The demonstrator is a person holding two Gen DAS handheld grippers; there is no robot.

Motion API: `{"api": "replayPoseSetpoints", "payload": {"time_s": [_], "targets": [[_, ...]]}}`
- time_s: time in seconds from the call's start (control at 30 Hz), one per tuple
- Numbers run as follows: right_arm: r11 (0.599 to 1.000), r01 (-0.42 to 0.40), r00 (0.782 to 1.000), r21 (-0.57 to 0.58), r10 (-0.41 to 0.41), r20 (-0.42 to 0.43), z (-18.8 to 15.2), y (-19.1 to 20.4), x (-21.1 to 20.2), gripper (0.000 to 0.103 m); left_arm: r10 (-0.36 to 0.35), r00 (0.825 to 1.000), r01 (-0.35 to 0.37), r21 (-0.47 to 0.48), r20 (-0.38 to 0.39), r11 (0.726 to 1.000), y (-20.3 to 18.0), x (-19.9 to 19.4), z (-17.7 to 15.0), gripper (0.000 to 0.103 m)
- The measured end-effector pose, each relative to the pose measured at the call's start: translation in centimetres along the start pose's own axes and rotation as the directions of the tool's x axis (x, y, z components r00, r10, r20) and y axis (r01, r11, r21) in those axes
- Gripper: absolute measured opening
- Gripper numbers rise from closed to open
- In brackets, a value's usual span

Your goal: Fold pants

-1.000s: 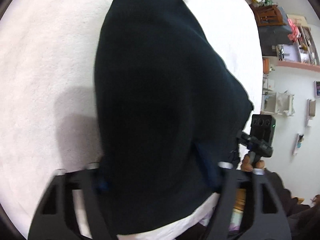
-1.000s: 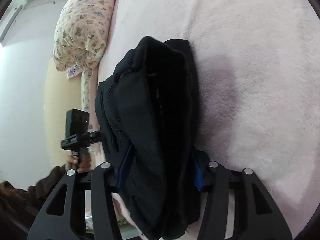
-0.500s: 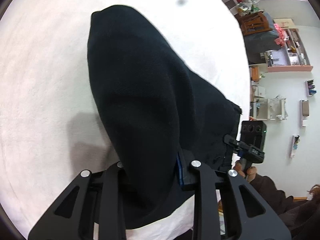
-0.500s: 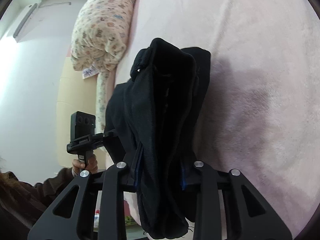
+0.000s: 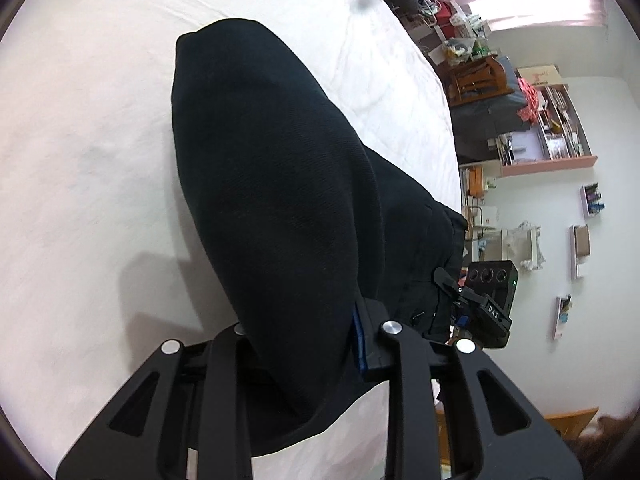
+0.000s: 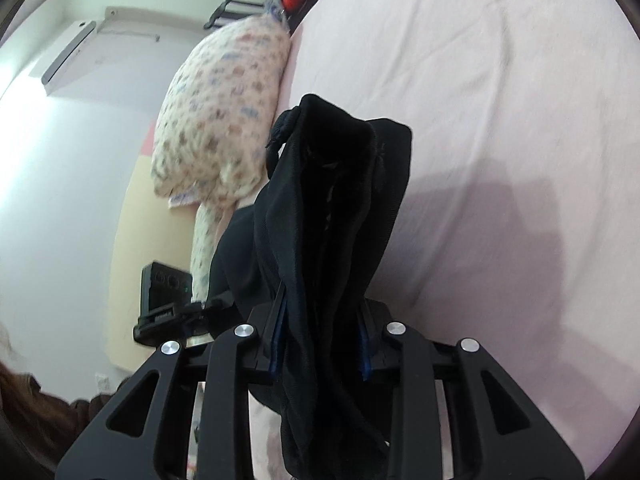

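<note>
The black pants [image 5: 272, 184] lie folded in a thick bundle on the pale bed sheet [image 5: 80, 160]. My left gripper [image 5: 308, 340] is shut on one end of the bundle, the fabric bulging over its fingers. My right gripper [image 6: 324, 344] is shut on the other end of the pants [image 6: 332, 208], several layers pinched between its blue pads. The far end of the bundle is raised off the pink sheet [image 6: 500, 120]. Each gripper shows in the other's view, the right one in the left wrist view [image 5: 486, 304] and the left one in the right wrist view [image 6: 168, 296].
A floral pillow [image 6: 224, 120] lies at the head of the bed. The bed edge runs close by, with shelves and clutter [image 5: 552, 132] beyond it. An air conditioner [image 6: 72, 56] hangs on the wall.
Both grippers have closed from wide open onto the pants ends. The bundle has lifted and both views have tilted up, showing more of the room.
</note>
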State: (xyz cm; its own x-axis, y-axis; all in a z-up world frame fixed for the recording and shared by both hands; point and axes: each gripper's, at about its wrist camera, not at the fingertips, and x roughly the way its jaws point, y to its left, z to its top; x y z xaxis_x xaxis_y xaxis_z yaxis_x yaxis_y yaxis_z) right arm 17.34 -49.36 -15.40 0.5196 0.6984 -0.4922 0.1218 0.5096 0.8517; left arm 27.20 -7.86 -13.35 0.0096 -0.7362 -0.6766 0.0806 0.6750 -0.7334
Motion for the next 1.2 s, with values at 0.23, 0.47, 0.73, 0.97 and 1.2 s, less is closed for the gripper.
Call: {"api": "replayPoseSetpoints", "payload": {"time_s": [0.23,0.47,0.73,0.97,1.2], "targets": [[0.945,0.321,0.945,0.059,-0.323,0.040,-0.1,-2.8,2.5,0.041,0.275,0.961,-0.275,0.004,-0.034,0.962,1.1,5.3,1.3,0.057],[0.924,0.376,0.909,0.070,-0.383,0.164,-1.3,-1.0,-0.8,0.047,0.482,0.870,-0.481,-0.032,0.103,0.876,2.9,0.1,1.0,0.101],[0.885,0.424,0.885,-0.190,-0.361,0.294,-0.6,5.7,0.5,0.047,0.357,0.872,-0.441,0.220,0.336,0.870,-4.7,-2.5,-2.0,0.101],[0.788,0.547,0.836,-0.283,-0.531,0.140,-0.6,4.4,7.1,0.042,0.458,0.872,-0.489,0.313,0.172,0.814,-5.3,5.9,-3.9,0.101],[0.764,0.562,0.826,-0.317,-0.538,0.169,-0.9,4.9,7.2,0.037,0.535,0.837,-0.547,0.203,0.112,0.812,-3.6,9.2,-1.8,0.101]]}}
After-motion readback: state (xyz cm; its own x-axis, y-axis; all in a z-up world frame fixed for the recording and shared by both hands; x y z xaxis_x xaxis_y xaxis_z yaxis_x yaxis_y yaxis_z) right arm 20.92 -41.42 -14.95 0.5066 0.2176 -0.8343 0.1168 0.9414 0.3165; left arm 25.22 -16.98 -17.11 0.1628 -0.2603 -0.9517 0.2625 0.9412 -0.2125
